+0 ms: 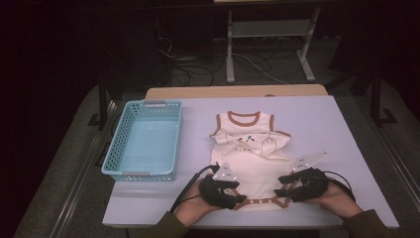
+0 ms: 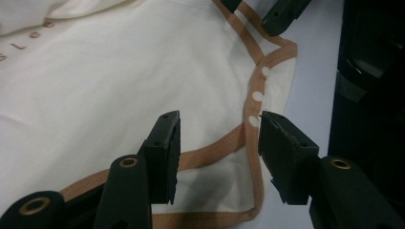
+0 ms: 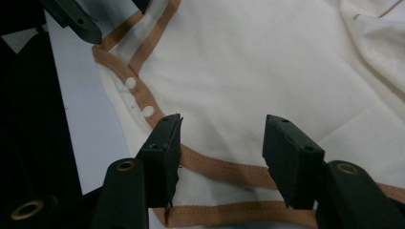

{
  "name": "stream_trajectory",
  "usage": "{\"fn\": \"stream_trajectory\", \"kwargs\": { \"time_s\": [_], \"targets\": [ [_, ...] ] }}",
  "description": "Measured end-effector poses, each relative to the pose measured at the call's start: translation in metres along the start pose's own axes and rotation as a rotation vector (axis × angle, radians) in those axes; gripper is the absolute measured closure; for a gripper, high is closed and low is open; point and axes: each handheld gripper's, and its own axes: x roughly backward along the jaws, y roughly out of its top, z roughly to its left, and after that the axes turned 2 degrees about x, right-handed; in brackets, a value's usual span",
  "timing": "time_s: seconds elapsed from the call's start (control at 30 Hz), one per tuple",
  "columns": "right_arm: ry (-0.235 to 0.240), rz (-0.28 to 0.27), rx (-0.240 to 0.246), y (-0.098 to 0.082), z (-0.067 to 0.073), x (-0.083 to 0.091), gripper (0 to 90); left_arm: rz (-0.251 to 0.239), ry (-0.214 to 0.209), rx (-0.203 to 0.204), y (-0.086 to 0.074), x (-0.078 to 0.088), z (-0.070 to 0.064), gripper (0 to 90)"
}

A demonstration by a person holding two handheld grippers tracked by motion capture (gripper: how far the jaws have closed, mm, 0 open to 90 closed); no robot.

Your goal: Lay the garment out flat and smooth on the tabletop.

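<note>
A cream baby bodysuit (image 1: 250,158) with brown trim lies flat on the pale desk (image 1: 341,129), neck opening toward 12 o'clock and snap-fastened crotch edge toward 6 o'clock, near the desk's front edge. The left claw (image 1: 236,196) sits over the garment's lower hem at about 7 o'clock of the bodysuit; in the left gripper view its jaws stand apart astride the brown trim (image 2: 215,152), beside the white snaps (image 2: 258,96), pads not pressing the cloth. The right claw (image 1: 281,188) sits at about 5 o'clock of the bodysuit; in the right gripper view its jaws likewise stand open over the hem. A light blue basket (image 1: 124,148) stands at 9 o'clock of the bodysuit, apart from it.
</note>
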Motion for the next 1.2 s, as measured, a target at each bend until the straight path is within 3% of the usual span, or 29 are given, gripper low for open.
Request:
{"fn": "stream_trajectory", "kwargs": {
  "time_s": [0.27,0.47,0.57,0.63,0.87,1.13,1.2],
  "targets": [
    [0.064,0.041,0.061,-0.001,0.008,-0.01,49.8,0.045,-0.028,-0.024,-0.001,-0.011,-0.004,56.5],
    [0.067,0.077,0.113,-0.002,0.012,-0.015,53.5,0.083,-0.04,-0.031,-0.004,-0.018,-0.004,62.8],
    [0.053,0.083,0.135,-0.003,0.014,-0.018,60.1,0.099,-0.038,-0.049,-0.004,-0.019,-0.003,68.1],
    [0.045,0.097,0.185,-0.002,0.015,-0.018,68.9,0.102,-0.039,-0.046,-0.004,-0.02,-0.002,75.6],
    [0.057,0.108,0.175,-0.001,0.013,-0.019,84.5,0.115,-0.052,-0.036,-0.003,-0.02,-0.002,88.1],
    [0.123,0.097,0.142,0.001,0.019,-0.015,85.5,0.089,-0.081,-0.006,-0.003,-0.006,-0.007,88.7],
    [0.142,0.099,0.176,0.0,0.025,-0.013,85.5,0.086,-0.088,-0.006,-0.006,-0.002,-0.012,88.7]
  ]
}}
